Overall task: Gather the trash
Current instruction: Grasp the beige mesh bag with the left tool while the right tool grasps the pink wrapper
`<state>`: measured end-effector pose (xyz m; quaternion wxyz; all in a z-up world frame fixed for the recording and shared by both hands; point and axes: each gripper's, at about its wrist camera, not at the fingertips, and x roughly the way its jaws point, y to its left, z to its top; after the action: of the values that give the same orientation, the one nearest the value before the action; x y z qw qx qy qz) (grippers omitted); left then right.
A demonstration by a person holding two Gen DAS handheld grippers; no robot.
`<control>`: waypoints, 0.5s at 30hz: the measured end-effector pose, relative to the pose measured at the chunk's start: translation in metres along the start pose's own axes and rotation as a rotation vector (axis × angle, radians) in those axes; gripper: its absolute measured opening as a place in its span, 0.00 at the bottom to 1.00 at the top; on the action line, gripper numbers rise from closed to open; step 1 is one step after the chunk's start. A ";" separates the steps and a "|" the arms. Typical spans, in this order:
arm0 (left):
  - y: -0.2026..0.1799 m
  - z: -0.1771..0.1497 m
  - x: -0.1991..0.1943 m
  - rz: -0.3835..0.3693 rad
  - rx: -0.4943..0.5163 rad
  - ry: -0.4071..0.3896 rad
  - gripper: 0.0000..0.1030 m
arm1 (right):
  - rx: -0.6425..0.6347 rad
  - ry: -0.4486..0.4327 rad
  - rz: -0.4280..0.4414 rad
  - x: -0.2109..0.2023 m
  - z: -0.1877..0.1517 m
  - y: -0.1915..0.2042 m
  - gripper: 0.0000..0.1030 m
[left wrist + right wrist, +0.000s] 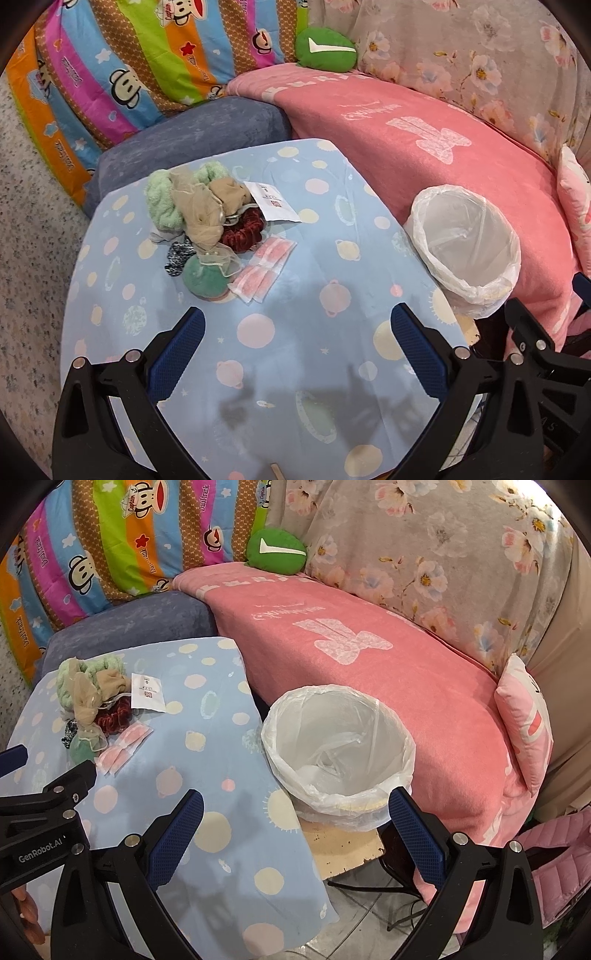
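A pile of hair scrunchies (199,218) lies on the blue dotted tablecloth (295,280), with a white paper tag (273,201) and pink-and-white wrappers (264,271) beside it. A bin lined with a white bag (465,254) stands at the table's right edge. My left gripper (295,354) is open and empty above the cloth, short of the pile. My right gripper (295,834) is open and empty, just in front of the bin (340,757). The pile (96,705), tag (147,694) and wrappers (123,747) show at the left of the right wrist view.
A sofa with a pink blanket (424,147) runs behind the table and bin. A grey-blue cushion (184,136), a striped cartoon quilt (129,66) and a green plush (325,50) lie at the back. A pink pillow (528,716) sits right. A bare board corner (343,845) shows under the bin.
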<state>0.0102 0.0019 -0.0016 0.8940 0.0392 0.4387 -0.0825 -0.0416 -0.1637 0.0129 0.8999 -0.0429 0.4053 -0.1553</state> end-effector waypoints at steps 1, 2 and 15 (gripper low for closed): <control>0.003 0.001 0.003 -0.013 -0.003 -0.004 0.93 | 0.004 -0.005 0.002 0.001 0.001 0.000 0.94; 0.006 0.002 0.004 -0.018 -0.007 -0.014 0.93 | 0.009 -0.008 0.006 0.003 0.002 0.002 0.94; 0.087 0.016 0.050 0.056 -0.080 -0.055 0.93 | 0.052 -0.051 0.051 0.034 0.022 0.039 0.94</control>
<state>0.0686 0.0790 -0.0317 0.9085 0.0134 0.4156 -0.0410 0.0054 -0.1387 -0.0046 0.9144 -0.0131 0.3790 -0.1414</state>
